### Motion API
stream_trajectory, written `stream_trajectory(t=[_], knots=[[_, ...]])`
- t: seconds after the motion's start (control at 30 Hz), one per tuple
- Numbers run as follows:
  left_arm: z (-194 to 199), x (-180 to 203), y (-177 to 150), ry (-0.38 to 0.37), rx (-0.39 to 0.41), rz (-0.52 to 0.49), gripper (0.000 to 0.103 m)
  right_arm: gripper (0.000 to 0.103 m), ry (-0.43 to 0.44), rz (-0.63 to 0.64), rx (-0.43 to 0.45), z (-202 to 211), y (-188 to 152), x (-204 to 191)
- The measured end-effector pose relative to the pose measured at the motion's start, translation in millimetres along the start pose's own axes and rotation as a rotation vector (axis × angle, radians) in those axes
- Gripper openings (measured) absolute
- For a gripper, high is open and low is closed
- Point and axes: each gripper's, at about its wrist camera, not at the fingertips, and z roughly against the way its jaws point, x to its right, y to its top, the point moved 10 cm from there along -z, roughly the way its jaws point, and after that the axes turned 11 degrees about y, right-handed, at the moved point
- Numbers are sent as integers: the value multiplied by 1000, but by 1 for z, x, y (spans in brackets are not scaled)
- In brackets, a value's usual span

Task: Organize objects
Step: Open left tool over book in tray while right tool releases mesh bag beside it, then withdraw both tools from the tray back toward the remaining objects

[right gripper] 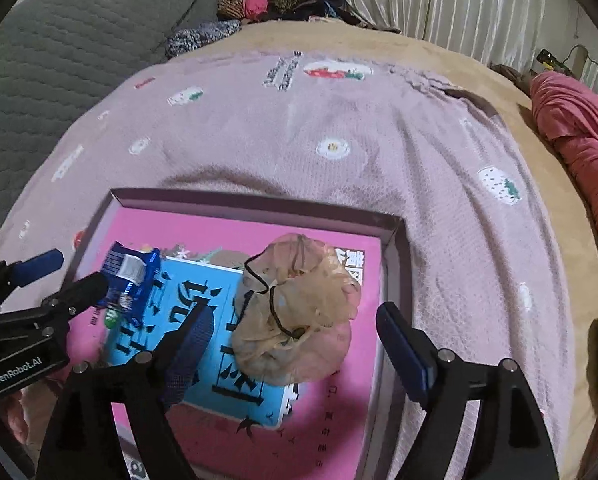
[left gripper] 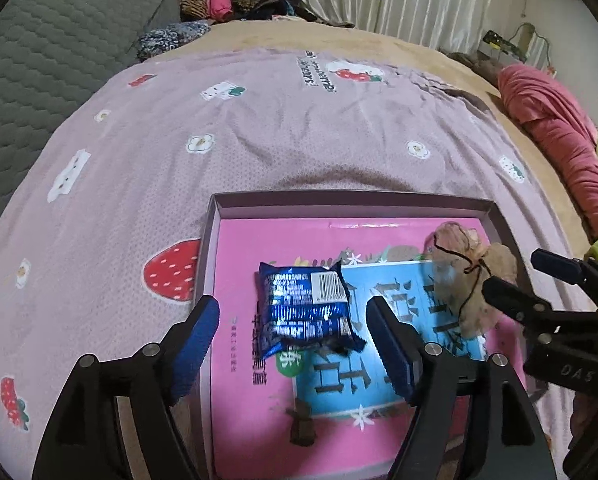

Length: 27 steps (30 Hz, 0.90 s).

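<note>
Blue snack packet (left gripper: 307,312) lies between open left hand-held gripper (left gripper: 293,344).

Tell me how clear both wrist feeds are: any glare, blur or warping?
Left wrist view: glare streaks the blue snack packet; strong fisheye bending at the edges. Right wrist view: the left finger looks smeared with blur, and the sheer pouch stays fairly sharp.

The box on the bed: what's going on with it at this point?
A person with a gripper in each hand is tidying items into a shallow box on a pink bedspread. A blue snack packet and a sheer drawstring pouch both lie inside it on a pink and blue printed sheet. The left gripper is open over the packet; the right gripper is open over the pouch. Neither holds anything.
</note>
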Motion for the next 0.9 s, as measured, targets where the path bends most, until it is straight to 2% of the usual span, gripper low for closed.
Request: stream_trajectory(t=[0.3,0.47,0.6,0.9], knots=[[40,-4,-10,8,19,-4,80,89,-1,29,41,46,-2,-17],[65,-6,-20,31,32,-16,80,90,-5,44,58,71,-14,-25],[87,-8,-25,24,52,-17,80,94,-3,43,76,91,-22,-30],[139,-23,-41,55,101,-14,80,95,-9,63,128,144,-38,-41]])
